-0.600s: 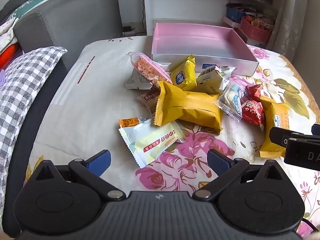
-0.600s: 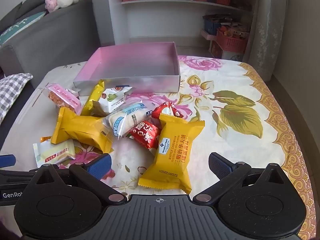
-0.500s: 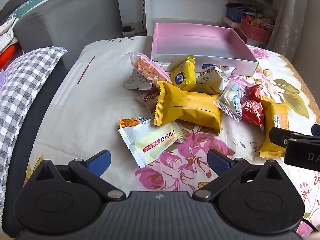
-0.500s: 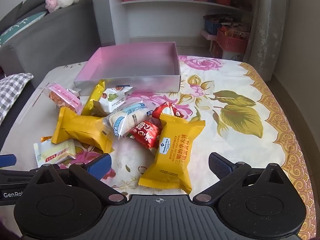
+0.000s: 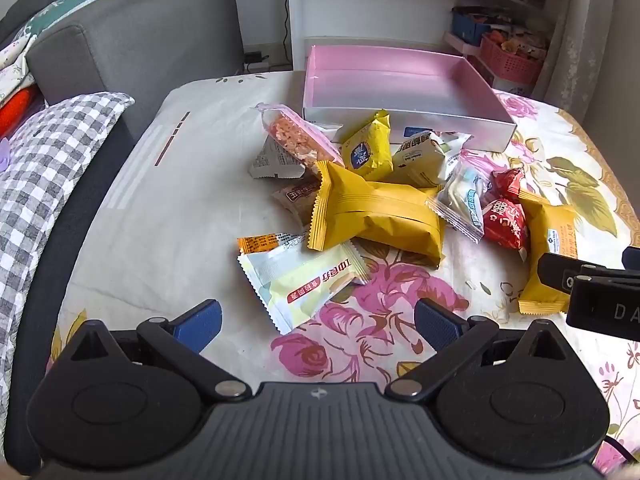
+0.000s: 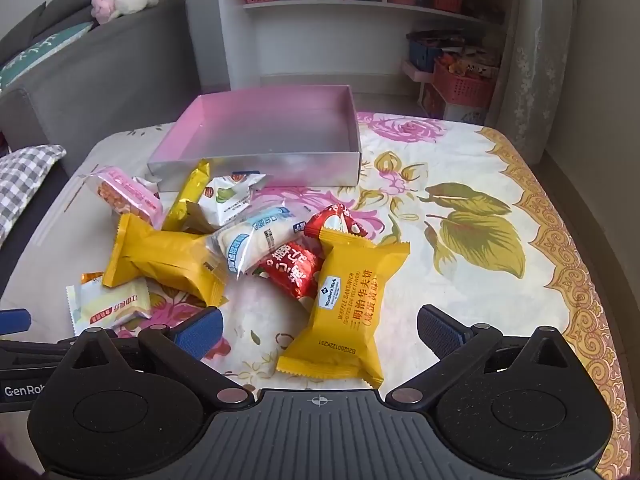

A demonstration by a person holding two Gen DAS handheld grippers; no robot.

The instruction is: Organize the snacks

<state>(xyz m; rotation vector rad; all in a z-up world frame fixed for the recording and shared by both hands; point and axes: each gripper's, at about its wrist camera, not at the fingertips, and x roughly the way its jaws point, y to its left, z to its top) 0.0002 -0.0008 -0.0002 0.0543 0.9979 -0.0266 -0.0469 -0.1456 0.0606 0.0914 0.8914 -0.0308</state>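
Several wrapped snacks lie in a loose pile on the flowered cloth, in front of an empty pink box [image 5: 404, 80] [image 6: 276, 128]. A pale green packet [image 5: 304, 280] lies nearest my left gripper [image 5: 318, 322], which stands open above the cloth with nothing between its fingers. A long yellow packet [image 5: 380, 212] [image 6: 168, 258] sits mid-pile beside a red packet [image 6: 292, 270] and a clear white one [image 6: 256, 240]. A yellow waffle sandwich packet [image 6: 348, 304] lies just ahead of my right gripper [image 6: 320, 326], also open and holding nothing.
A grey sofa [image 5: 132, 40] with a checked cushion [image 5: 44, 168] borders the table on the left. White shelves [image 6: 360, 20] and red baskets [image 6: 464, 84] stand behind the box. The right gripper's body [image 5: 592, 288] juts in at the left view's right edge.
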